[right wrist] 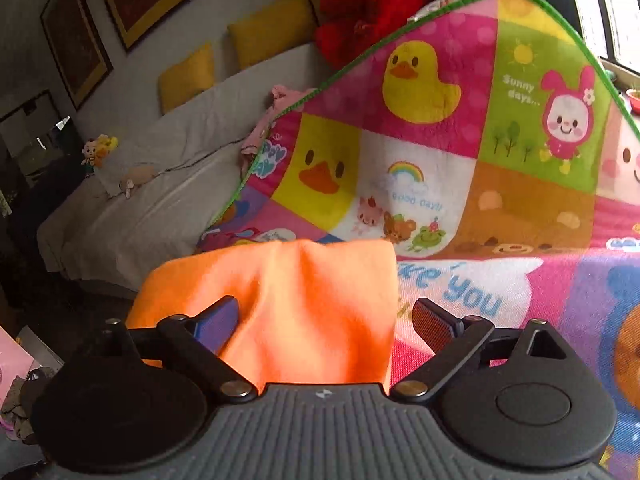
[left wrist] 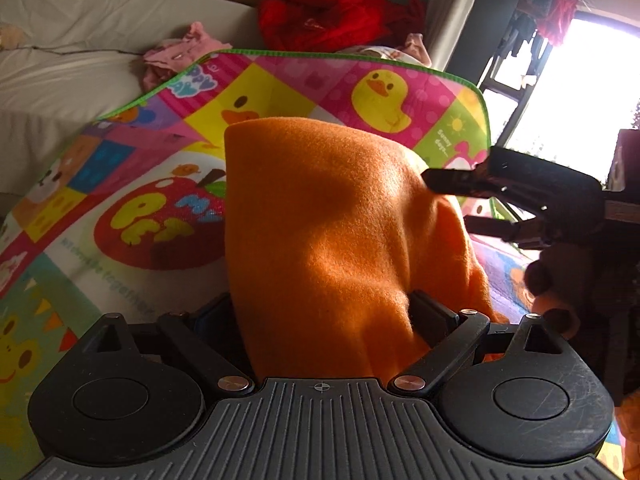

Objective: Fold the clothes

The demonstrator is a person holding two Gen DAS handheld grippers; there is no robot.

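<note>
1. Left wrist view: the orange cloth [left wrist: 320, 220] rises from between the fingers of the left gripper [left wrist: 320, 320] toward 12 o'clock, its long axis running away from the camera over the patterned play mat [left wrist: 140, 200]. The fingers appear clenched on it. The right gripper [left wrist: 460, 200] sits at 3 o'clock, just beside the cloth's right edge.

2. Right wrist view: the orange cloth [right wrist: 288, 304] lies between the fingers of the right gripper [right wrist: 324, 320], draped left of centre. The fingers stand released; the right pad is clear of the fabric.
</note>
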